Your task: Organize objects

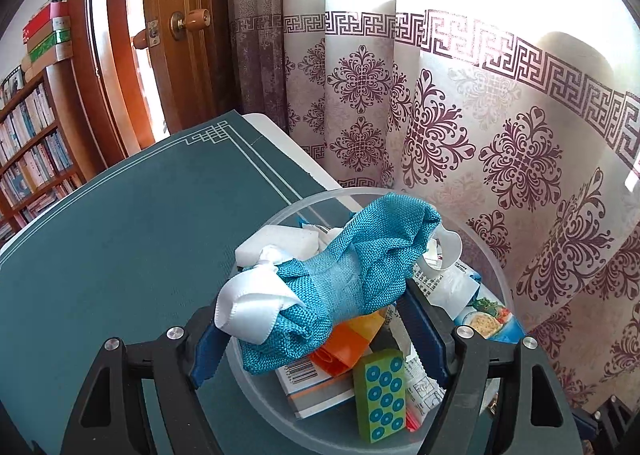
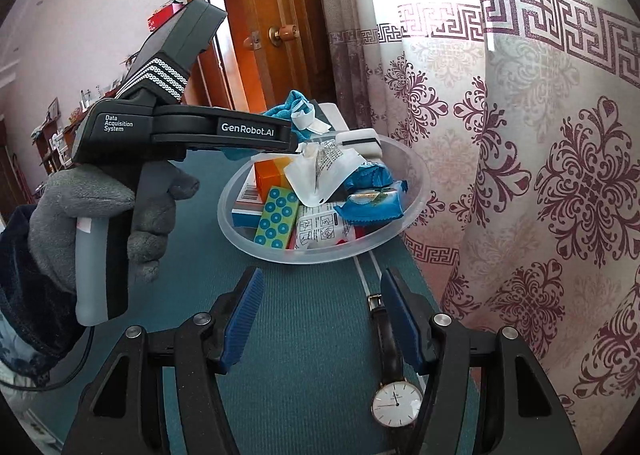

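Note:
My left gripper [image 1: 316, 295] is shut on a teal woven pouch [image 1: 352, 267] tied with white ribbon [image 1: 248, 303], which hangs over a clear plastic bowl [image 1: 476, 235]. In the right wrist view the left gripper [image 2: 296, 135] reaches over the bowl's [image 2: 248, 243] far side, held by a grey-gloved hand [image 2: 100, 207]. The bowl holds a green dotted block [image 1: 380, 395], an orange block [image 1: 348, 343], blue snack packets [image 2: 372, 203] and white packets. My right gripper [image 2: 320, 279] stands open and empty over the mat, with a wristwatch [image 2: 396, 403] lying by its right finger.
A teal mat [image 1: 120, 255] covers the table. A patterned curtain [image 1: 480, 115] hangs close along the table's right edge. A wooden door [image 1: 180, 55] and a bookshelf [image 1: 28, 143] stand beyond the far end.

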Demonstrator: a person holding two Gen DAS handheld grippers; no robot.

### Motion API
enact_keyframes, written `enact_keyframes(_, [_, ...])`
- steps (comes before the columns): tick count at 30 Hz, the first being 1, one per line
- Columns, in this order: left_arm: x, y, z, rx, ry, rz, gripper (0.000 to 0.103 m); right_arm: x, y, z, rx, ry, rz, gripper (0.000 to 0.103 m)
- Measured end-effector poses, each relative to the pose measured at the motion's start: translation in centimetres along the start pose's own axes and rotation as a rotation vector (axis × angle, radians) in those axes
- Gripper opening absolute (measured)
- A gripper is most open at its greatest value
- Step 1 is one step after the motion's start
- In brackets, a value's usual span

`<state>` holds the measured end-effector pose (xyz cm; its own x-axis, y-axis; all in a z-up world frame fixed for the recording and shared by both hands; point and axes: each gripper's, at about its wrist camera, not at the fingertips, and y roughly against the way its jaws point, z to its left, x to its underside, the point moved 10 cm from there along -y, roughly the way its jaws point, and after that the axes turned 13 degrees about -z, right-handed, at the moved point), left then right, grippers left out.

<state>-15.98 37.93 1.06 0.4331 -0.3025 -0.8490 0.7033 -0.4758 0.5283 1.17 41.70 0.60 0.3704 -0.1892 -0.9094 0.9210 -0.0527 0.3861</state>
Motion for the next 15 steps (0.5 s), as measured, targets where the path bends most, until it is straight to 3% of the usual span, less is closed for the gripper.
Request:
enact_keyframes(7, [0.1,-0.7,0.2,-0.012,-0.001,0.0,0.089,0.3,-0.2,0.1,-0.01,-0.01,0.007,0.063])
enact_keyframes(15, [0.0,1.5,0.1,-0.002,-0.012,-0.035,0.097,0.4,-0.2,0.1,-0.022,-0.028,0.013,0.063])
